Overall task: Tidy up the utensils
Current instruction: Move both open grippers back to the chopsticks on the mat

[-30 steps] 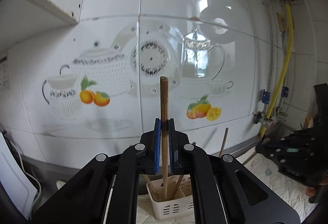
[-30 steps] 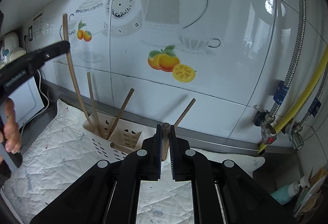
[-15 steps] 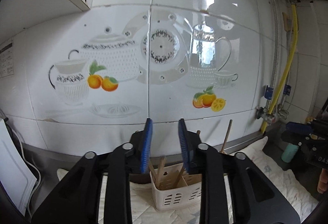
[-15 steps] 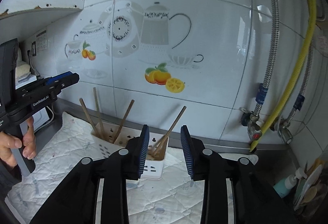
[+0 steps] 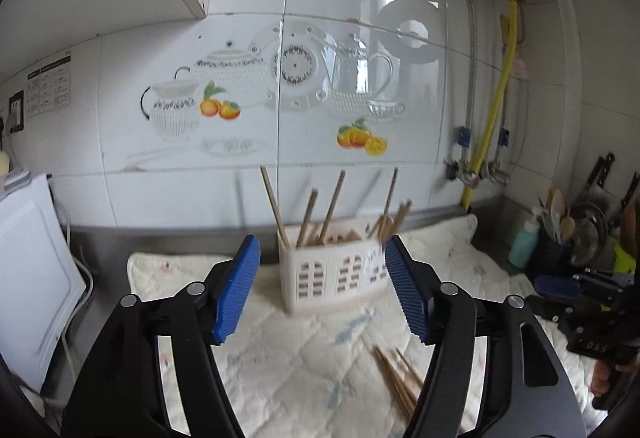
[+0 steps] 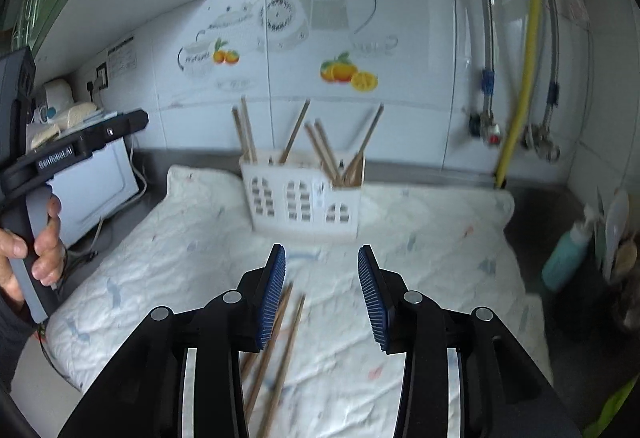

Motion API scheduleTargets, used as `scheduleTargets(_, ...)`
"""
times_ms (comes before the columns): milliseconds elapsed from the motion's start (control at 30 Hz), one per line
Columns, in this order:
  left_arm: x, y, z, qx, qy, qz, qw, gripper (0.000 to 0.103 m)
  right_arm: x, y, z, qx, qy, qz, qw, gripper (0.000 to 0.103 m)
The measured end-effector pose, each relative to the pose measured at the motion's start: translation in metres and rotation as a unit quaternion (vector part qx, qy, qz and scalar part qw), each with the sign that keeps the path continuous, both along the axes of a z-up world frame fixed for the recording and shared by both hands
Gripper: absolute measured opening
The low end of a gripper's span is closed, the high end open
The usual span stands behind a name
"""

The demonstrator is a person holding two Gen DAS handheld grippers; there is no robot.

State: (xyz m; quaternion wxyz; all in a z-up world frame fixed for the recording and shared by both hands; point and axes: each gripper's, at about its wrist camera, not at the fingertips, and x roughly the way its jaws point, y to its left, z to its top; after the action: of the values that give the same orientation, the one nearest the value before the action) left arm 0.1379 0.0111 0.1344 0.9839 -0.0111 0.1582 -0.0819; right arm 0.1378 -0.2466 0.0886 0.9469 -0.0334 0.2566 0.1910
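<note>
Claw state, left: the left claw [image 5: 322, 292] is seen spread wide, with nothing held between its blue ribbed pads [image 5: 236, 290]. Directly below and slightly right of its right finger, a loose bundle of wooden chopsticks [image 5: 396, 378] is seen lying flat on the white quilted mat [image 5: 280, 366] that covers the bench [image 5: 496, 215]. Straight ahead of the claw, beyond the pads, a white slotted utensil holder [image 5: 332, 278] is seen standing upright on the mat. Several chopsticks [image 5: 308, 213] are seen standing in it, leaning at different angles. Behind the holder, the tiled wall [image 5: 320, 37] with teapot and fruit decals is seen. Far right of the claw, a teal bottle [image 5: 522, 238] and a rack of kitchen tools are seen.

Claw state, right: the right claw [image 6: 322, 292] is seen open to a moderate gap, and nothing is gripped. Under and just beyond its left finger, the loose chopsticks [image 6: 276, 342] are seen on the mat [image 6: 420, 270], apart from the pads. Ahead of the claw, the holder [image 6: 304, 199] is seen on the far part of the mat; sticks are seen both at its left end and in its right compartment. To the far left of this claw, the other handheld unit is seen gripped by the person's left hand [image 6: 38, 250]. A yellow hose [image 6: 524, 77] is seen on the wall ahead and to the right.
</note>
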Motion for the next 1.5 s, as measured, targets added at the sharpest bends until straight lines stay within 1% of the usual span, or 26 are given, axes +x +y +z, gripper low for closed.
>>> scheduleTargets(67, -0.016, 0.000, -0.014, -0.004, 0.011, -0.002, 0.9999, 0.067, -0.019, 0.001, -0.025, 0.003, 0.017, -0.001, 1.000, 0.037)
scheduleTargets(133, -0.028, 0.001, -0.029, -0.012, 0.025, -0.003, 0.9996, 0.067, -0.032, 0.001, -0.046, 0.012, 0.036, 0.000, 0.999, 0.034)
scheduleTargets(267, -0.040, 0.003, -0.064, -0.028, 0.071, -0.003, 0.9971, 0.067, -0.053, 0.006, -0.088, 0.024, 0.077, 0.002, 0.997, 0.030)
scheduleTargets(300, -0.043, 0.003, -0.073, -0.032, 0.082, -0.003, 0.9961, 0.067, -0.058, 0.009, -0.096, 0.021, 0.083, 0.004, 0.996, 0.027)
scheduleTargets(367, -0.048, 0.004, -0.088, -0.033, 0.099, -0.001, 0.9945, 0.067, -0.066, 0.015, -0.110, 0.010, 0.088, 0.003, 0.996, 0.026)
scheduleTargets(433, -0.053, 0.004, -0.103, -0.034, 0.116, -0.001, 0.9927, 0.067, -0.071, 0.017, -0.124, 0.015, 0.105, 0.005, 0.994, 0.025)
scheduleTargets(500, -0.058, 0.002, -0.118, -0.031, 0.137, -0.005, 0.9901, 0.067, -0.072, 0.018, -0.134, 0.009, 0.111, -0.001, 0.994, 0.024)
scheduleTargets(533, -0.060, 0.001, -0.125, -0.029, 0.145, -0.006, 0.9890, 0.066, -0.073, 0.017, -0.139, 0.018, 0.121, -0.001, 0.992, 0.023)
scheduleTargets(567, -0.062, 0.000, -0.132, -0.030, 0.153, -0.006, 0.9877, 0.066, -0.072, 0.017, -0.144, 0.024, 0.127, -0.001, 0.992, 0.021)
scheduleTargets(633, -0.067, -0.003, -0.145, -0.035, 0.169, -0.015, 0.9848, 0.065, -0.072, 0.018, -0.150, 0.025, 0.132, -0.004, 0.991, 0.018)
scheduleTargets(700, -0.071, -0.010, -0.156, -0.028, 0.182, -0.021, 0.9826, 0.065, -0.070, 0.019, -0.154, 0.029, 0.138, -0.003, 0.990, 0.017)
scheduleTargets(767, -0.075, -0.018, -0.165, -0.020, 0.193, -0.028, 0.9807, 0.065, -0.069, 0.023, -0.157, 0.021, 0.138, -0.004, 0.990, 0.015)
scheduleTargets(867, -0.078, -0.030, -0.178, -0.021, 0.211, -0.046, 0.9763, 0.062, -0.069, 0.024, -0.160, 0.014, 0.140, -0.006, 0.990, 0.012)
scheduleTargets(967, -0.082, -0.049, -0.187, -0.006, 0.223, -0.068, 0.9725, 0.062, -0.069, 0.022, -0.161, 0.012, 0.140, -0.008, 0.990, 0.010)
scheduleTargets(1100, -0.087, -0.065, -0.196, 0.006, 0.233, -0.085, 0.9688, 0.061, -0.069, 0.017, -0.161, 0.015, 0.140, -0.009, 0.990, 0.009)
scheduleTargets(1300, -0.089, -0.073, -0.203, 0.017, 0.244, -0.094, 0.9650, 0.061, -0.070, 0.012, -0.162, 0.025, 0.141, -0.009, 0.990, 0.009)
scheduleTargets(1400, -0.089, -0.077, -0.207, 0.038, 0.245, -0.088, 0.9648, 0.060, -0.070, 0.011, -0.162, 0.031, 0.142, -0.009, 0.989, 0.009)
scheduleTargets(1500, -0.090, -0.077, -0.207, 0.042, 0.243, -0.087, 0.9652, 0.059, -0.070, 0.010, -0.163, 0.034, 0.143, -0.009, 0.989, 0.009)
